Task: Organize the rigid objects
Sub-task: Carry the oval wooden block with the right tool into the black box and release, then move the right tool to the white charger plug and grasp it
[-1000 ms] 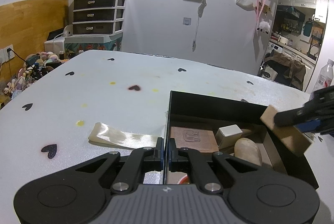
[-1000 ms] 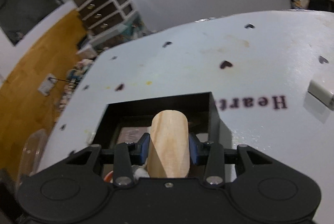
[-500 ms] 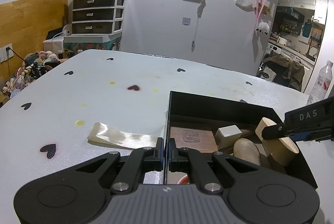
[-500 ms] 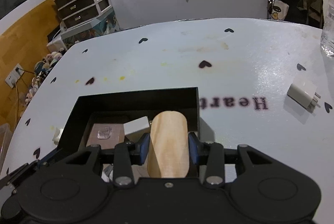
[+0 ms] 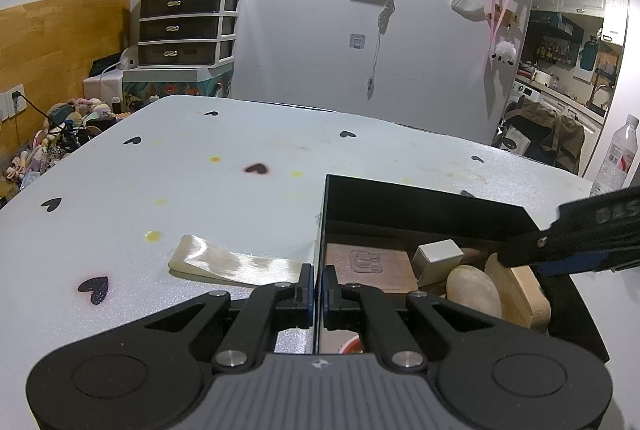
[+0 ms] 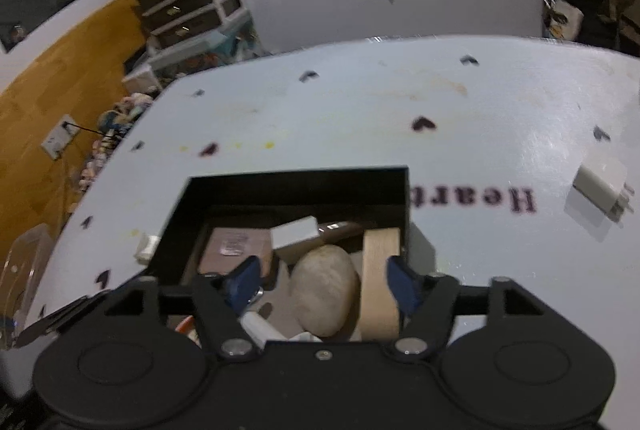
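Observation:
A black box point(image 5: 420, 205) sits on the white table point(image 5: 200, 181). In it lie a brown leather case point(image 5: 368, 262), a white block point(image 5: 438, 254), a pale stone point(image 5: 472, 290) and a wooden block point(image 5: 520, 294) on edge against the right wall. My left gripper point(image 5: 318, 284) is shut on the box's left wall. My right gripper point(image 6: 324, 282) is open above the box, its jaws either side of the stone point(image 6: 324, 294) and the wooden block point(image 6: 380, 282), holding nothing. It shows in the left wrist view point(image 5: 560, 250) at the right.
A cream strip point(image 5: 236, 264) lies on the table left of the box. A white charger point(image 6: 600, 185) lies right of the box. A water bottle point(image 5: 616, 153) stands at the far right edge. A small white piece point(image 6: 146, 246) sits by the box's left wall.
My right gripper lowered the wooden block into the box and opened, so the block now rests against the right wall. My left gripper has stayed shut on the box wall.

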A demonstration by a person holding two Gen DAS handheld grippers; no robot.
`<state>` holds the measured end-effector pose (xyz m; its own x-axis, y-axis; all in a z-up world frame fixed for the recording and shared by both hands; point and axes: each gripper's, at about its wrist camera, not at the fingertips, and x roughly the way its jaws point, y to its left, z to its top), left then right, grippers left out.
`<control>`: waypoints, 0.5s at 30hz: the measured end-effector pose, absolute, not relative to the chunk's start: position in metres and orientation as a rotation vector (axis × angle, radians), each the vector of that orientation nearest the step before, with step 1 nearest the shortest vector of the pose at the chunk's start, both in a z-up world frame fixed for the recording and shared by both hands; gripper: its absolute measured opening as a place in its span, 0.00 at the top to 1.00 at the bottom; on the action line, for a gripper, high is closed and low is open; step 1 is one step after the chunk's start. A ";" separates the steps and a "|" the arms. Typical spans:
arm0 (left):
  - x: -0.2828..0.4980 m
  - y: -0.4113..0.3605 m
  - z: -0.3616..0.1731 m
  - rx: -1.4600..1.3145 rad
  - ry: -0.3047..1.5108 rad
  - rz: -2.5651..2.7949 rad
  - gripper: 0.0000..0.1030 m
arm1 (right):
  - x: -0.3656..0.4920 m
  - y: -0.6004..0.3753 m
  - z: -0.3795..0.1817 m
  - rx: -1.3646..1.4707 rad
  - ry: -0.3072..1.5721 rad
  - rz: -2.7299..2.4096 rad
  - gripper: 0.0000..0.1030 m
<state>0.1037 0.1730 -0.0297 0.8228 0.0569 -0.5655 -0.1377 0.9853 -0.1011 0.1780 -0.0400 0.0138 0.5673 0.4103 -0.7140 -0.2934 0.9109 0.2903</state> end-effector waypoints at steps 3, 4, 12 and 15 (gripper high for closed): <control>0.103 0.173 -0.030 -0.139 0.596 0.104 0.97 | 0.169 -0.048 0.028 0.133 0.807 0.466 0.17; 0.104 0.173 -0.030 -0.139 0.596 0.104 0.97 | 0.167 -0.052 0.032 0.135 0.786 0.470 0.15; 0.104 0.173 -0.029 -0.139 0.597 0.104 0.97 | 0.184 -0.103 0.040 0.177 0.681 0.311 0.05; 0.104 0.173 -0.029 -0.139 0.597 0.104 0.97 | 0.198 -0.123 0.030 0.198 0.688 0.201 0.04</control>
<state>0.1040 0.1728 -0.0295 0.8225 0.0572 -0.5659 -0.1375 0.9854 -0.1002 0.1984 -0.1226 0.0302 0.7550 0.2480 -0.6070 -0.1181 0.9620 0.2462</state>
